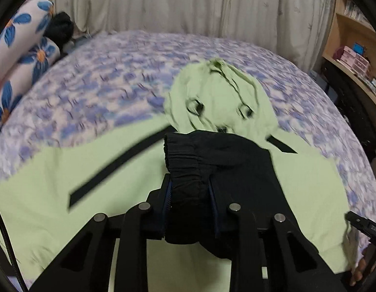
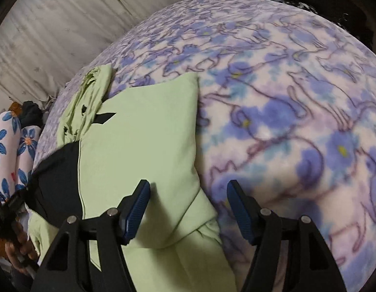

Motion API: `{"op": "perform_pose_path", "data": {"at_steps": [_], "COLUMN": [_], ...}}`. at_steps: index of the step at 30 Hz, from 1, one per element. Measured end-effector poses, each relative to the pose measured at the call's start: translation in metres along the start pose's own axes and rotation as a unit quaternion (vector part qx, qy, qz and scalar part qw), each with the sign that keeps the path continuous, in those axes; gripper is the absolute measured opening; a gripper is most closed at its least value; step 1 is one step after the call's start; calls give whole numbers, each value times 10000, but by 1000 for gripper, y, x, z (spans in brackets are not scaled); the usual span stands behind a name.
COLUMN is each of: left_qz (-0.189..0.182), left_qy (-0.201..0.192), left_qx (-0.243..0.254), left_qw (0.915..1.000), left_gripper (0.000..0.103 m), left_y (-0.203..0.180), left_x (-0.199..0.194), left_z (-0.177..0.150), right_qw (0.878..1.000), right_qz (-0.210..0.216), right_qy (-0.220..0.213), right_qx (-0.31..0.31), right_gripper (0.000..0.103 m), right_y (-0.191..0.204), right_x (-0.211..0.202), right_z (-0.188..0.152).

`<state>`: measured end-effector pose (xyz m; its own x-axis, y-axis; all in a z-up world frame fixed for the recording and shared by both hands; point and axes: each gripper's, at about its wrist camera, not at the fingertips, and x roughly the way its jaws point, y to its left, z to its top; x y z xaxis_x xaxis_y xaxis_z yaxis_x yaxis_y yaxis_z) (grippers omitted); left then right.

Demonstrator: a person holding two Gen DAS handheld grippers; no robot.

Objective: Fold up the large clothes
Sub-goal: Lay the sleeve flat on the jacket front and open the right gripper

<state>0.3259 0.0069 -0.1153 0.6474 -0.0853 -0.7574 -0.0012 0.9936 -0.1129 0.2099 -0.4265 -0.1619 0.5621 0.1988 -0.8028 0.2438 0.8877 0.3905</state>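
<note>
The green jacket (image 1: pixel 297 182) lies spread on the bed (image 1: pixel 102 77). The left hand-held gripper (image 1: pixel 190 189) pinches its black sleeve cuff (image 1: pixel 185 155); the right hand-held gripper (image 2: pixel 188 209) hangs spread over the jacket's edge. Soft, light, floppy fabric: best taken at cuffs and hems.

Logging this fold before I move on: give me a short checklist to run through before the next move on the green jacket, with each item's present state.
1. Left gripper closed on the black cuff: ok.
2. Right gripper open, nothing between its pads: ok.
3. Right gripper over the green jacket edge, next to the floral blanket: ok.
4. Hood lying flat: not ok, it is bunched.
5. Jacket body smooth near the right gripper: ok.
6. Far side of the jacket flat: cannot tell.
</note>
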Motion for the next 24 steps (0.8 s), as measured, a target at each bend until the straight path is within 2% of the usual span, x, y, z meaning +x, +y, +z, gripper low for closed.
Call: {"op": "perform_pose_path", "data": {"at_steps": [2,5,7,11,15,16,17,19,21,22,24], "left_qz": [215,294,271,-47,158,192,102,172,153,201,240], "left_qy": [122,774,1068,1077,1063,1040,1003,767,608,709,862], "left_qx": [11,-99,-274,-768,-484,-352,-188,1,110,170,132], "left_qw": [9997,9965,9935,9912,9930,9938,9947,9969,9980,9971,9959], "left_gripper": [27,34,45,55,55,39,32,31,31,32,32], "left_y": [7,20,30,45,34,31,23,17,13,10,11], "left_x": [14,49,65,73,82,83,82,76,76,81,85], "left_z": [2,-5,-10,-9,-4,-3,0,2,0,-3,-7], "right_qw": [10000,9999,9998,9998,9994,9996,9994,9994,9986,9971,9963], "right_qz": [85,152,200,122,53,0,-6,-245,-469,-708,-815], "right_qy": [-13,31,74,178,329,294,299,15,-53,13,64], "right_qx": [-45,-32,29,0,51,-45,-156,-247,-255,-288,-267], "right_gripper": [66,66,66,66,65,45,0,2,2,2,3], "right_y": [5,9,9,12,10,12,14,16,11,9,7], "right_x": [2,11,21,41,64,66,66,57,58,63,63], "right_z": [6,20,32,53,68,70,73,79,80,79,78]}}
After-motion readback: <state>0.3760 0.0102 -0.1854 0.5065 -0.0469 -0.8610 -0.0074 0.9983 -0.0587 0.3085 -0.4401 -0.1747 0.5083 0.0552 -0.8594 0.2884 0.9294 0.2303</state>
